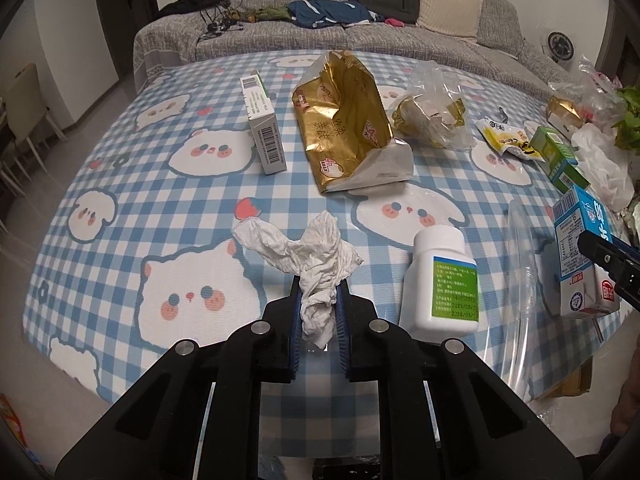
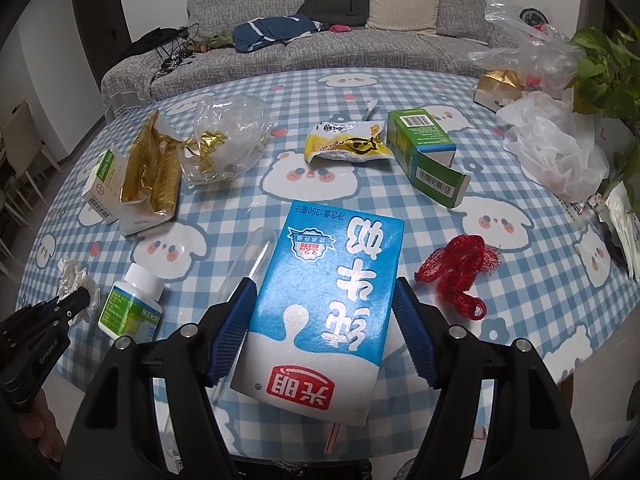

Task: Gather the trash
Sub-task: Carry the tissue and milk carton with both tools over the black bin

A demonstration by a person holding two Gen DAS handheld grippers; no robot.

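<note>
A crumpled white tissue (image 1: 304, 248) sticks up from between the blue pads of my left gripper (image 1: 320, 292), which is shut on it a little above the blue checked tablecloth (image 1: 160, 200). The right wrist view shows the same tissue (image 2: 72, 276) at the far left. My right gripper (image 2: 324, 292) holds a blue and white milk carton (image 2: 332, 280), with a pad pressed on each long side. In the left wrist view, that carton (image 1: 580, 248) appears at the right edge.
A white pill bottle (image 1: 440, 284) lies between the two grippers, beside a clear plastic tube (image 2: 248, 272). Farther back are a gold packet (image 1: 344, 120), a white box (image 1: 264, 128), a yellow wrapper (image 2: 348, 144) and a green box (image 2: 428, 152). Red netting (image 2: 456, 272) lies right.
</note>
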